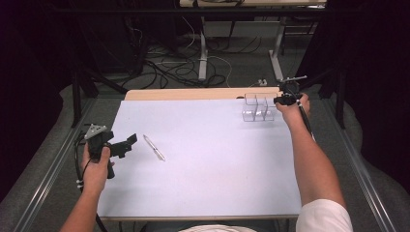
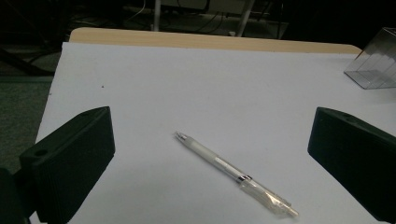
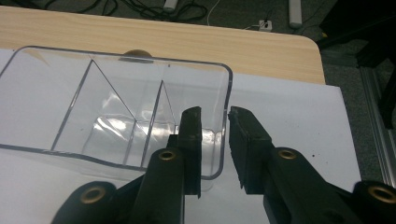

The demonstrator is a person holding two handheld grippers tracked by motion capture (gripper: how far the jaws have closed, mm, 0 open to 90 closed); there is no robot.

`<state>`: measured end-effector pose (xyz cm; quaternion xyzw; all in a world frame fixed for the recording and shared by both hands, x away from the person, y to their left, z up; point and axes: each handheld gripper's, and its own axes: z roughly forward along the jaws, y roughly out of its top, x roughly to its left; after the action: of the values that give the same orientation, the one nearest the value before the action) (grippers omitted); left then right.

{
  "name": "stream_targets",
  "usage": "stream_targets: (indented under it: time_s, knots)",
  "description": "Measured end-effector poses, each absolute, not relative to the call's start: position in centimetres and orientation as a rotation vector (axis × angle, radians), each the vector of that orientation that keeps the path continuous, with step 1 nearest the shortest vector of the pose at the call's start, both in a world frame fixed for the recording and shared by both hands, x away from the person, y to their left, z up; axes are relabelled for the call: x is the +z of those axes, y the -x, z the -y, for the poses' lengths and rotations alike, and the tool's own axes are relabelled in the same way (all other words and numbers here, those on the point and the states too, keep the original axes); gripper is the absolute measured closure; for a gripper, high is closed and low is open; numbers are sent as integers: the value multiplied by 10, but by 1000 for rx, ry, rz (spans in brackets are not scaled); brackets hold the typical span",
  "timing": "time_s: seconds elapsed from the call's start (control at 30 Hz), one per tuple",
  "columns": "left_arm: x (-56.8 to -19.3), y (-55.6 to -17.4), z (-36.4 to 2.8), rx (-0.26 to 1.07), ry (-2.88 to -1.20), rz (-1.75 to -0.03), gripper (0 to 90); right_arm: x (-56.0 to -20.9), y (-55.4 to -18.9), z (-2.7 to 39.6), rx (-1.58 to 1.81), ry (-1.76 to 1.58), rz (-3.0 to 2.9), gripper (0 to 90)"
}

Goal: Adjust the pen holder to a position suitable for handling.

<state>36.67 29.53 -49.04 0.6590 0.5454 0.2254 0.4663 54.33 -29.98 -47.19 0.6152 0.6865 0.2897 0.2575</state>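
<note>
White table (image 1: 208, 183): my right hand-held gripper (image 3: 215, 122) straddles clear organizer (image 3: 112, 93) right wall, frame centre, not yet clenched; left hand-held gripper (image 2: 210, 154) released, pen (image 2: 233, 172) between.

The right claw (image 1: 286, 99) meets the clear organizer (image 1: 257, 109); a pen (image 1: 153, 147) lies beside the left claw (image 1: 126, 143).

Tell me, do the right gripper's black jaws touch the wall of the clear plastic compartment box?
Cannot tell. In the right gripper view the right gripper straddles the clear plastic compartment box end wall; a narrow gap seems to remain.
</note>
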Motion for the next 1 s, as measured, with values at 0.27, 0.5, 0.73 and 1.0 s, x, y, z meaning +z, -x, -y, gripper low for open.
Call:
stream_targets:
  time_s: [0.27, 0.5, 0.73, 1.0]
  knots:
    - [-491, -366, -297, 554, -1614, -1341, 5, -480, -548, 298, 757, -1689, -1873, 783]
    - [-491, -366, -298, 552, -1615, -1344, 5, -482, -549, 300, 717, -1721, -1866, 868]
    - [-491, -366, -297, 553, -1615, -1341, 6, -480, -548, 299, 737, -1795, -1815, 892]
    - [-492, -367, -297, 551, -1619, -1339, 5, -480, -546, 296, 708, -1809, -1791, 899]
